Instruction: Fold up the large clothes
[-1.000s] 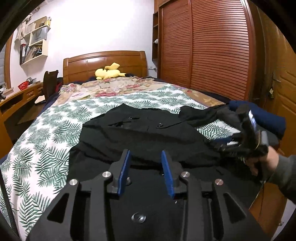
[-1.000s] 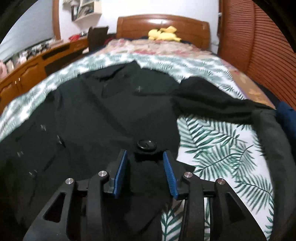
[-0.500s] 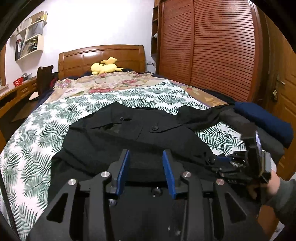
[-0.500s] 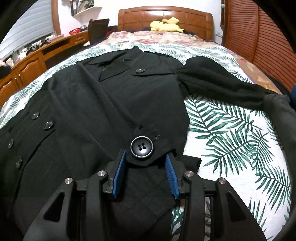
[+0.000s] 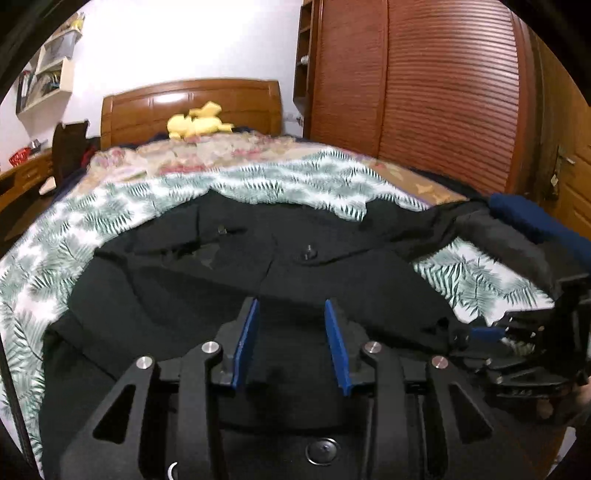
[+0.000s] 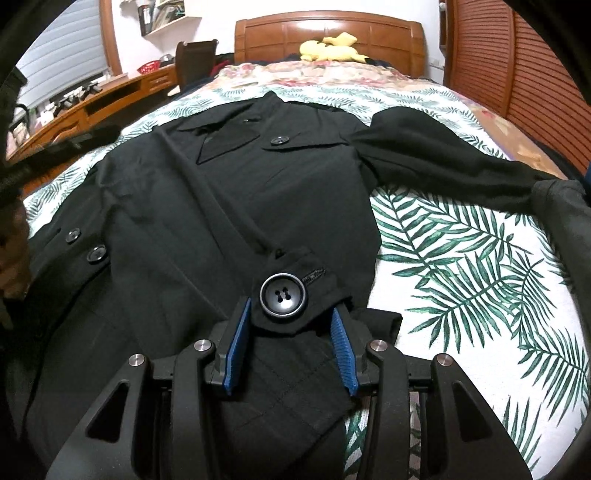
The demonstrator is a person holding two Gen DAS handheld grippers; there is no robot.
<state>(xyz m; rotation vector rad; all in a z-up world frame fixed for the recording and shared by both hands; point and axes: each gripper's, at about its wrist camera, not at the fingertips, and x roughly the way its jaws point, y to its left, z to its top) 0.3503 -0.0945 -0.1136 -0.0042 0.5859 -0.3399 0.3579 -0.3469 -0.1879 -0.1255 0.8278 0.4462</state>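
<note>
A large black buttoned coat (image 6: 240, 184) lies front-up on a leaf-print bed sheet (image 6: 461, 258), its collar towards the headboard. One sleeve (image 6: 443, 166) stretches out to the right. My right gripper (image 6: 291, 314) is shut on a bunched fold of the coat, and a tab with a big black button (image 6: 283, 295) sits between the pads. My left gripper (image 5: 291, 306) is shut on a fold of the coat (image 5: 221, 295), with a straight cloth edge running across its tips. The right gripper (image 5: 476, 334) also shows low at the right of the left wrist view.
A yellow plush toy (image 6: 332, 46) rests by the wooden headboard (image 6: 325, 33). Folded navy and dark grey clothes (image 5: 535, 221) lie at the bed's right edge beside a slatted wardrobe (image 5: 443, 92). A wooden desk (image 6: 92, 103) and chair stand on the left.
My left gripper has gone forward and down over the coat, towards the collar. My right gripper sank a little early on; its button tab now looms larger between the pads.
</note>
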